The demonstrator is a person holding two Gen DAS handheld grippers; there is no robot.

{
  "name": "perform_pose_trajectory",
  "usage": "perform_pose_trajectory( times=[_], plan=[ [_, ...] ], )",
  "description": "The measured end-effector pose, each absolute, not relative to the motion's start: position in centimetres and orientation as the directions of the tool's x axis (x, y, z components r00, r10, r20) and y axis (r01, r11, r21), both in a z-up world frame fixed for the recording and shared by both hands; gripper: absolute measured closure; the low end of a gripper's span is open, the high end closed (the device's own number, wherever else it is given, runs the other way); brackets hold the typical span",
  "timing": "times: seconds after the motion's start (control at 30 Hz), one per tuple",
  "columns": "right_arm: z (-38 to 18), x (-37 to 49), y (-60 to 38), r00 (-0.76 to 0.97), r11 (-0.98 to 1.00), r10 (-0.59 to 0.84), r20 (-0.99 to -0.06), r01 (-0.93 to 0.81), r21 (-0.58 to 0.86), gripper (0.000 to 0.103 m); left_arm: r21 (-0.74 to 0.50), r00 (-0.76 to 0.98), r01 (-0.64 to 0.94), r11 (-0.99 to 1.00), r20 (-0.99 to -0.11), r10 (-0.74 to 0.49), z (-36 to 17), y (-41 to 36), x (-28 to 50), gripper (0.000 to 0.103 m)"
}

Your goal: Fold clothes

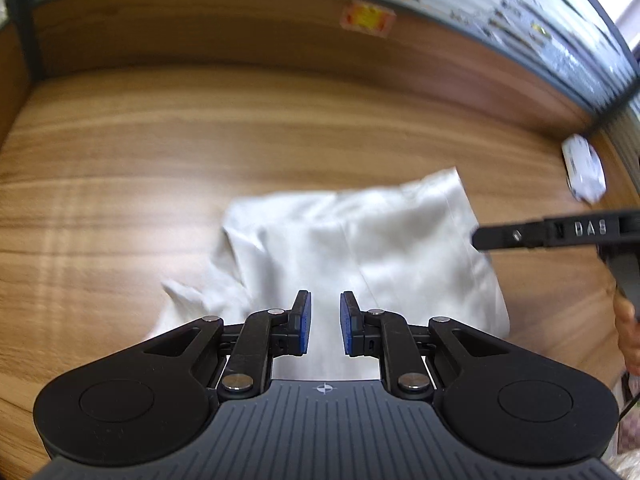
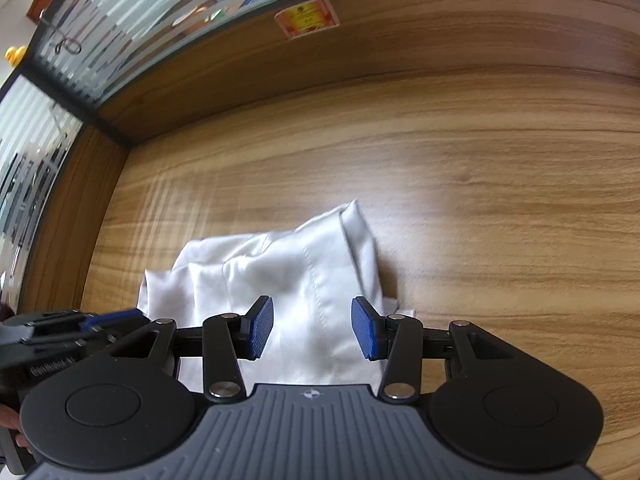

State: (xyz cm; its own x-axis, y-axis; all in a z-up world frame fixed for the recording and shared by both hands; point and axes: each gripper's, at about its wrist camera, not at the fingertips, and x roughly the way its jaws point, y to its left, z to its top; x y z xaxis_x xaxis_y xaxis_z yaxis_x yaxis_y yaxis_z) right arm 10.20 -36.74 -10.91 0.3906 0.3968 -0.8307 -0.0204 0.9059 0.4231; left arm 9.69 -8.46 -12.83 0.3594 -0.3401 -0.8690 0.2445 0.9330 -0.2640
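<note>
Left gripper (image 1: 324, 322) and right gripper (image 2: 312, 330), fingers apart, over crumpled white fabric garment (image 2: 280, 272) at 6 o'clock on wood-grain table (image 2: 480, 180).

Wood desk (image 2: 500, 200) w/ white garment (image 2: 288, 280), maybe small white packet (image 1: 584, 168).

- White garment (image 2: 288, 280), plain, with stitched seams in the same white.
- Brown desk (image 2: 480, 184), streaked lengthwise with wood grain.
- Black left gripper (image 1: 324, 322) (blue ribbed pads (image 1: 304, 322)).
- Red-and-yellow sticker (image 2: 307, 16) on the brown back panel (image 2: 440, 28).
</note>
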Motion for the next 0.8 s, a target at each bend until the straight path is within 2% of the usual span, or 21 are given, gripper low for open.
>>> perform_pose_trajectory(
  times=[0.37,0.6,0.8],
  plan=[
    [-13.0,11.0,-36.0,0.345,0.918,0.383,-0.857,-0.042,0.394,0.054,-0.177,0.364,0.202,0.963,-0.9,-0.241,-15.7,-7.6,10.2,0.083],
    [-13.9,11.6,-36.2,0.331,0.924,0.37,-0.868,-0.034,0.381,0.054,-0.137,0.402,0.11,0.984,-0.9,-0.17,-15.2,-4.3,11.7,0.083],
    [-13.5,11.4,-36.4,0.338,0.93,0.355,-0.872,-0.036,0.365,0.054,-0.148,0.428,0.074,0.986,-0.888,-0.165,-14.1,-3.1,12.3,0.082]
  ],
)
